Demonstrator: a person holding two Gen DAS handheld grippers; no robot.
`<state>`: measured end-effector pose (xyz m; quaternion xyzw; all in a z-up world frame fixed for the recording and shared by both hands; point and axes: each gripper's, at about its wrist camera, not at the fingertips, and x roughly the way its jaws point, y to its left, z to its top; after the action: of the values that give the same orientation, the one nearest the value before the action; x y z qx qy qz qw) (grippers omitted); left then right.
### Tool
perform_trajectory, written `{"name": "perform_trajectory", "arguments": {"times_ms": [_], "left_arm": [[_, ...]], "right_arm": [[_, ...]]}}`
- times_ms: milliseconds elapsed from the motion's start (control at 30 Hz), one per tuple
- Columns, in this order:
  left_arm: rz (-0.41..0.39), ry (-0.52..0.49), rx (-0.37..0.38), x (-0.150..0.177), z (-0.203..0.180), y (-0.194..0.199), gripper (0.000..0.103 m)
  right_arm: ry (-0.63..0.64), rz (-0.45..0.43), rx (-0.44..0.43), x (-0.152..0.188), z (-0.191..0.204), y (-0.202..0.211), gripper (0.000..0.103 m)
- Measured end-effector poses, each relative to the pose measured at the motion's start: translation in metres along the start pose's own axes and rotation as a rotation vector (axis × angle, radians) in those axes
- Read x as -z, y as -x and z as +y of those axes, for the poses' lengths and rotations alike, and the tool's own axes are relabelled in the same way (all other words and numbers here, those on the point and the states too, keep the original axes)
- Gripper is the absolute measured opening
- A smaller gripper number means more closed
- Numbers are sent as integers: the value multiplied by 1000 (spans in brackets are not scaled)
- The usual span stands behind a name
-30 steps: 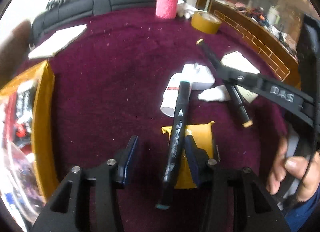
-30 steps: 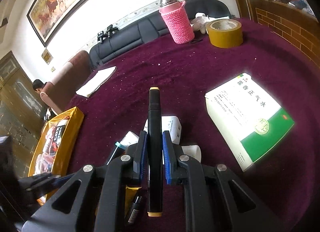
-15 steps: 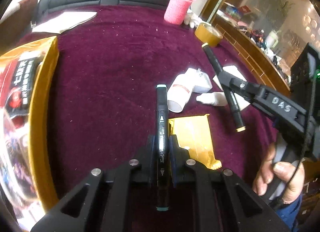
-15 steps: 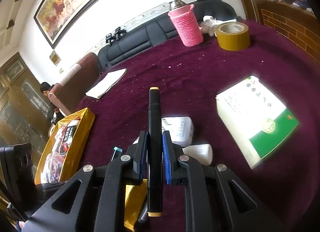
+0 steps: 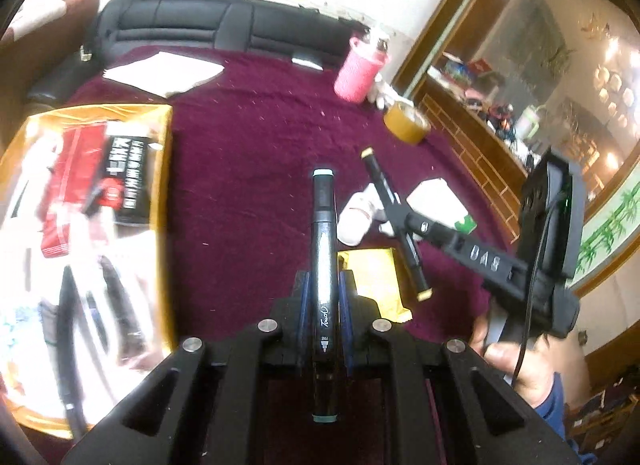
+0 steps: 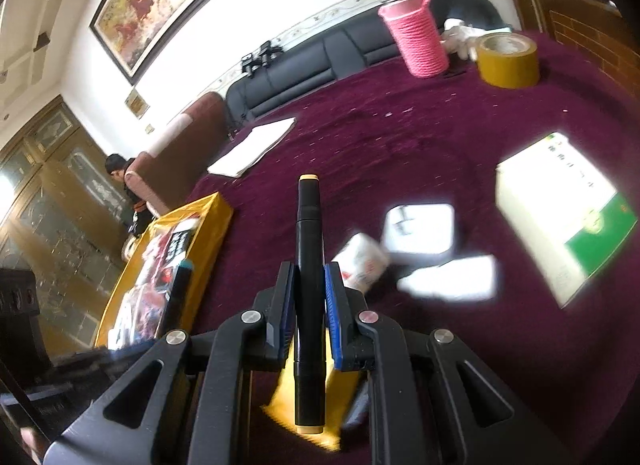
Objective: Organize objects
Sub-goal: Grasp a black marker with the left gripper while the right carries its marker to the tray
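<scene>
Left gripper (image 5: 323,297) clamps a black marker w/ teal caps (image 5: 323,241), pointing straight ahead over a maroon tablecloth (image 5: 248,169). To its right, the right gripper (image 5: 400,221) grips a black marker w/ yellow caps (image 5: 380,181), angled across. Yellow packet (image 5: 376,277) lies between them. Yellow-edged bag (image 5: 164,201) at left; pink knitted bottle cover (image 5: 358,75) & tape roll (image 5: 406,127) at far side.

A: How's the left gripper (image 5: 323,289)?
B: Clamped on a teal-capped marker (image 5: 323,249), pointing forward.
A: And the right gripper (image 6: 309,297)?
B: Pinching a yellow-capped marker (image 6: 308,265). The hand (image 5: 516,361) grips its handle from below.
</scene>
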<state>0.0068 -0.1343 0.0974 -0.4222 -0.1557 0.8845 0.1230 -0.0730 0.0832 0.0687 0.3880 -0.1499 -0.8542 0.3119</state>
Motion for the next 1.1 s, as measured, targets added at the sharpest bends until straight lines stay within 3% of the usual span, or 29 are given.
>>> {"name": "perform_trajectory", "arguments": {"times_ms": [567,1100], "left_arm": [[-139,138,-71,1,100,74,12],[-137,234,-244,-15,207,84,12]], "right_arm": [[161,127,-161,25,120,-34,13],[203,254,-241,27,209,-111,13]]}}
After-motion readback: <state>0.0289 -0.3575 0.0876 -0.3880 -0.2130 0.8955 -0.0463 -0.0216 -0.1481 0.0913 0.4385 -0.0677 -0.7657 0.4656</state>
